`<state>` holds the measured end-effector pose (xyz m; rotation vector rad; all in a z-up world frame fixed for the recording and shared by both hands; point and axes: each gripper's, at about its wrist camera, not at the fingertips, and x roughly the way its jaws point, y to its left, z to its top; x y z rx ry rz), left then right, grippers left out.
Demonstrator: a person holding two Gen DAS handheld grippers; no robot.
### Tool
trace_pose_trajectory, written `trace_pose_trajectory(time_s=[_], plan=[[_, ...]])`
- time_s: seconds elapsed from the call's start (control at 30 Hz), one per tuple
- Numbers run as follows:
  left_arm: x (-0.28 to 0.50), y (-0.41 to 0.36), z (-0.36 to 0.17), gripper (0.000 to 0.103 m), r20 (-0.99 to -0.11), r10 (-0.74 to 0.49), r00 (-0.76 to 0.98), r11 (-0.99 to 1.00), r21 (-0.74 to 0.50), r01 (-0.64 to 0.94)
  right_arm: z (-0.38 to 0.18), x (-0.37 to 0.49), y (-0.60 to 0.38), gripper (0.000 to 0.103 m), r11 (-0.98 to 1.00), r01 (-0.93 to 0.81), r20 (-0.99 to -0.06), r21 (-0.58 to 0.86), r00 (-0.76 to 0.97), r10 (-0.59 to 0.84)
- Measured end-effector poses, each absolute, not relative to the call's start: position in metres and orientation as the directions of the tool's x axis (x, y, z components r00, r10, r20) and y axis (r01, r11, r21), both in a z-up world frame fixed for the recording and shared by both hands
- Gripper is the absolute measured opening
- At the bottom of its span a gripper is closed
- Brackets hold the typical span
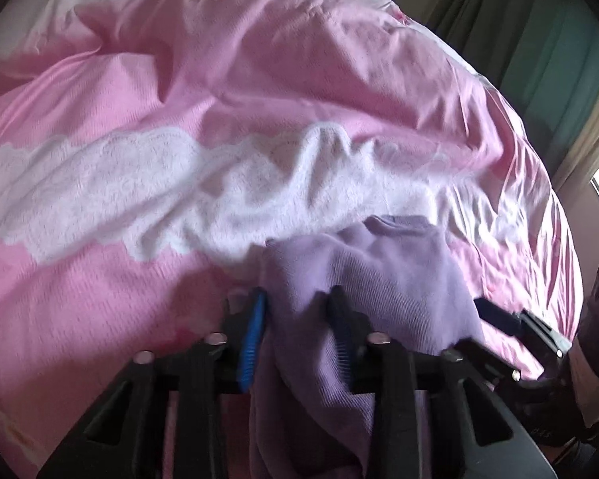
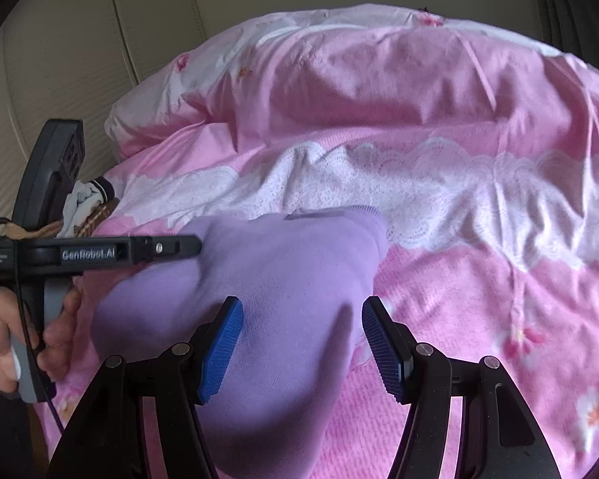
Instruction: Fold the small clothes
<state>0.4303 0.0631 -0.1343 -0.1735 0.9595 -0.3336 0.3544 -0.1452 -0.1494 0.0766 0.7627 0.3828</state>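
A small lilac knit garment [image 2: 283, 279] lies bunched on the pink bedcover; it also shows in the left wrist view [image 1: 379, 279]. My left gripper [image 1: 297, 331] has its jaws closed on a fold of the garment, cloth hanging down between the blue pads [image 1: 251, 343]. In the right wrist view the left gripper [image 2: 187, 245] reaches in from the left, tips buried in the lilac cloth. My right gripper [image 2: 303, 343] is open, its blue pads [image 2: 383, 349] either side of the garment's near part, not pinching it.
The pink quilt [image 1: 259, 80] with a white lace band [image 2: 439, 191] is rumpled, with a raised ridge behind the garment. More small clothes [image 2: 86, 207] lie at the bed's left edge. A beige padded wall [image 2: 60, 60] and curtains [image 1: 539, 40] border the bed.
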Motion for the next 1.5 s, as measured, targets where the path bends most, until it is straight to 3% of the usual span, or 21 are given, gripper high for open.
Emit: trace_pose_trajectory(time_s=[0.17, 0.37, 0.6, 0.8, 1.0, 1.13, 1.3, 1.5], plan=[[0.45, 0.062, -0.144, 0.021, -0.797, -0.285, 0.532, 0.958, -0.228, 0.173, -0.172, 0.367, -0.148, 0.063, 0.923, -0.267, -0.701, 0.278, 0.6, 0.385], [0.414, 0.062, -0.12, 0.021, -0.768, -0.259, 0.586, 0.965, -0.188, 0.18, -0.158, 0.358, -0.151, 0.066, 0.93, -0.271, -0.681, 0.25, 0.633, 0.368], [0.35, 0.036, -0.087, 0.03, -0.758, -0.238, 0.608, 0.966, -0.12, 0.229, -0.142, 0.33, -0.164, 0.067, 0.933, -0.27, -0.658, 0.239, 0.661, 0.36], [0.334, 0.037, -0.11, 0.03, -0.78, -0.203, 0.591, 0.976, -0.116, 0.182, -0.14, 0.309, -0.174, 0.067, 0.936, -0.257, -0.668, 0.239, 0.657, 0.351], [0.317, 0.053, -0.124, 0.031, -0.736, -0.299, 0.607, 0.954, -0.238, 0.181, -0.149, 0.301, -0.173, 0.067, 0.933, -0.26, -0.682, 0.248, 0.637, 0.359], [0.309, 0.054, -0.126, 0.039, -0.71, -0.347, 0.613, 0.938, -0.246, 0.246, -0.149, 0.297, -0.173, 0.067, 0.927, -0.271, -0.673, 0.259, 0.637, 0.375], [0.319, 0.053, -0.127, 0.043, -0.708, -0.447, 0.546, 0.875, -0.221, 0.431, -0.15, 0.293, -0.175, 0.067, 0.927, -0.268, -0.672, 0.262, 0.638, 0.375], [0.331, 0.056, -0.136, 0.044, -0.732, -0.503, 0.46, 0.833, -0.268, 0.484, -0.151, 0.295, -0.174, 0.067, 0.929, -0.25, -0.673, 0.273, 0.64, 0.371]])
